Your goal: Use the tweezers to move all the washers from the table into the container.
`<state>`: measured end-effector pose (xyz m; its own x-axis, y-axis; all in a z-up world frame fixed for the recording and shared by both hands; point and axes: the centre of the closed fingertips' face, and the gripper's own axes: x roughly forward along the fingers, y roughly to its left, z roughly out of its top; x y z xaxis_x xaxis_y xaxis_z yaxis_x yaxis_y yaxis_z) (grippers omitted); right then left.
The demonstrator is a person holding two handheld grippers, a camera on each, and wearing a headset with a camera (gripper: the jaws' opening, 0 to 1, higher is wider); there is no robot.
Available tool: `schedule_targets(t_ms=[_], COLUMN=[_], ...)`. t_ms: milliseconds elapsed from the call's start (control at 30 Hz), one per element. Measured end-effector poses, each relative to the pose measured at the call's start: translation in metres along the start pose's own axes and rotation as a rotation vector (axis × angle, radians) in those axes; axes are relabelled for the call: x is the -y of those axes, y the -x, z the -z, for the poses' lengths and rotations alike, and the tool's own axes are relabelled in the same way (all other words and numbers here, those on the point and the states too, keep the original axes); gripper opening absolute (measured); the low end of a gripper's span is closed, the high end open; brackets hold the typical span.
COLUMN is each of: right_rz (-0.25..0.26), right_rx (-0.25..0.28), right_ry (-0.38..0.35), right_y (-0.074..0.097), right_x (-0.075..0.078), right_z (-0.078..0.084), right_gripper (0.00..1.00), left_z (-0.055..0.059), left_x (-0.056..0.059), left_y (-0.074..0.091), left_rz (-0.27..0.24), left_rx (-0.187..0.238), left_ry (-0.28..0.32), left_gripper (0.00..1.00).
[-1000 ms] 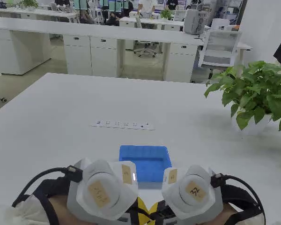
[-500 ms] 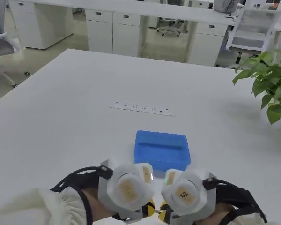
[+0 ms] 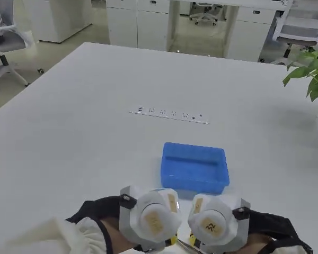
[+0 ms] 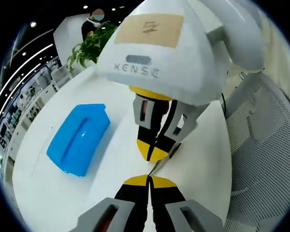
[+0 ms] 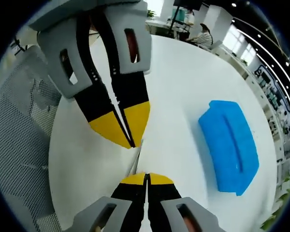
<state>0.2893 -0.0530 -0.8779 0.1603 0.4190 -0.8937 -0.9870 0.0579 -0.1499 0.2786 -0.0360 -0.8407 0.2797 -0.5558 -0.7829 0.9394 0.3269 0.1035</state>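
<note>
Jaws of the left gripper (image 4: 149,180) press together, tip to tip with the right gripper (image 5: 146,178), likewise clenched. The tweezers (image 4: 159,166) bridge both pairs of tips; which pair grips them is unclear. Both grippers sit low, side by side. The blue container (image 3: 194,166) lies just ahead, the table (image 3: 85,132) stretches beyond, and a plant (image 3: 315,74) stands far right.

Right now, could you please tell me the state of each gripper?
Left gripper: closed, apparently pinching one end of the tweezers.
Right gripper: closed, apparently on the other end.
</note>
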Motion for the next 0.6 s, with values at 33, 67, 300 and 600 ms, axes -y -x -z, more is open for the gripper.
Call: schedule_targets(t_ms=[33,67,300,600], right_rz=[0.004,0.008,0.010,0.021], right_rx=[-0.001,-0.003,0.044,0.094], right_ry=[0.006,0.015,-0.085,-0.226], right_y=[0.000,0.000,0.012,0.027], right_x=[0.000,-0.001,0.001,-0.003], right_z=[0.000,0.000,-0.001,0.006], right_gripper=[0.00,0.00,0.00,0.05], left_z=[0.000,0.000,-0.001,0.000], left_x=[0.000,-0.001,-0.003,-0.001], left_y=[0.001,0.001,-0.002,-0.009], left_rz=[-0.001,-0.003,-0.001,-0.004], left_rx=[0.000,0.002,0.015,0.005], left_ry=[0.000,0.002,0.053,0.040], left_gripper=[0.00,0.00,0.00,0.00])
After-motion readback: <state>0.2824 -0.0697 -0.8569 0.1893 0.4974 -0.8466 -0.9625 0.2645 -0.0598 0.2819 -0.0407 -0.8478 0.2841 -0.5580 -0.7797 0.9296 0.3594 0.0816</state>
